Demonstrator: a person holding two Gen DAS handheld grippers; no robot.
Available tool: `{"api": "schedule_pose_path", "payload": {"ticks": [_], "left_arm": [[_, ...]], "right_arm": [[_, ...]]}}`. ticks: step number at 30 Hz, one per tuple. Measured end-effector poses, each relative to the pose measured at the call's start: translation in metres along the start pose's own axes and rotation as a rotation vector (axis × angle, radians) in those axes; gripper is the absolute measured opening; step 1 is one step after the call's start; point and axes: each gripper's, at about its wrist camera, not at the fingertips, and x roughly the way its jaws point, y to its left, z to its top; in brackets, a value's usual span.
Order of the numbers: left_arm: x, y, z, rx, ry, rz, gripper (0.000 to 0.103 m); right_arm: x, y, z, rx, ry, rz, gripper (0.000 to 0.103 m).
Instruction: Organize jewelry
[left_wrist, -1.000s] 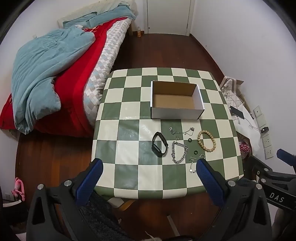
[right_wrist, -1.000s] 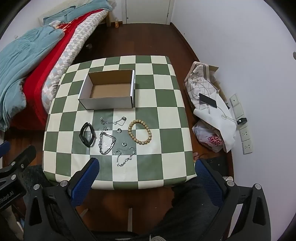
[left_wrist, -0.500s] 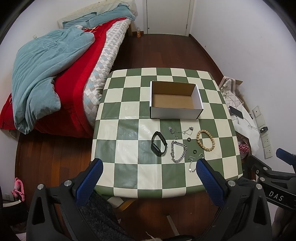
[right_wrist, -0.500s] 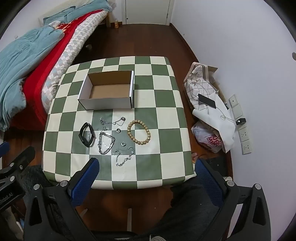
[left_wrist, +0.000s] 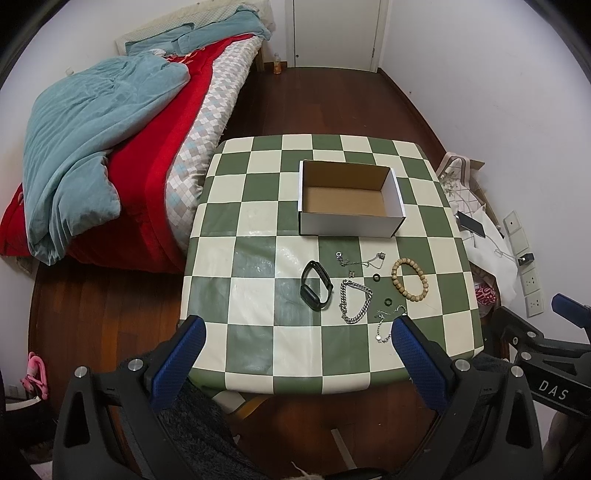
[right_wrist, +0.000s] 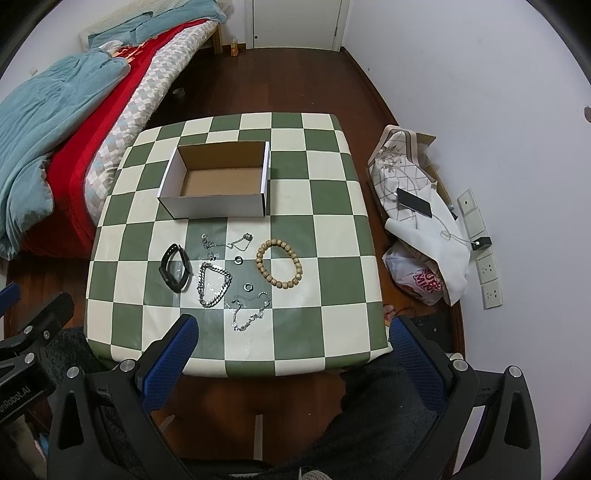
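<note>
An open white cardboard box (left_wrist: 349, 201) (right_wrist: 218, 186) with nothing inside stands on the green-and-cream checkered table (left_wrist: 258, 325) (right_wrist: 332, 229). In front of it lie a black wristband (left_wrist: 314, 285) (right_wrist: 176, 268), a thick silver chain (left_wrist: 355, 301) (right_wrist: 214, 284), a wooden bead bracelet (left_wrist: 409, 278) (right_wrist: 279, 263), two thin silver chains (left_wrist: 360, 259) (right_wrist: 248, 311) and small rings (right_wrist: 238, 260). My left gripper (left_wrist: 295, 343) and my right gripper (right_wrist: 291, 332) hover open above the table's near edge, holding nothing.
A bed (left_wrist: 122, 147) with a red cover and teal blanket lies left of the table. Bags, a phone (right_wrist: 413, 202) and wall sockets (right_wrist: 480, 251) crowd the floor at the right. Wooden floor and a white door (left_wrist: 332, 33) are behind.
Both views have drifted very slightly, the table sitting a touch lower than before. The jewelry and the box have not moved.
</note>
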Motion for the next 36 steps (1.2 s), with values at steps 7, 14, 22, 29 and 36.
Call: {"api": "schedule_pose_path", "payload": {"ticks": [7,14,22,29,36], "left_arm": [[-0.0033,-0.0028,0.0001,0.0,-0.002,-0.004,0.103],[0.0005,-0.0021,-0.0003,-0.003,0.001,-0.004,0.103],[0.0,-0.0029,0.0013,-0.003,-0.004,-0.005,0.103],[-0.0008,-0.0019,0.0019,-0.004,-0.007,-0.006,0.103],[-0.0027,-0.0007,0.0032,-0.007,-0.012,-0.007,0.103]], "right_arm": [[-0.0013,-0.0012,0.0005,0.001,-0.002,-0.003,0.103],[-0.0018,-0.0011,0.001,-0.002,-0.002,-0.001,0.103],[-0.0031,-0.0018,0.0018,-0.001,-0.004,-0.002,0.103],[-0.0056,-0.0031,0.0051,-0.001,-0.006,-0.002,0.103],[-0.0069,-0.0041,0.0067,-0.002,-0.008,-0.001,0.103]]}}
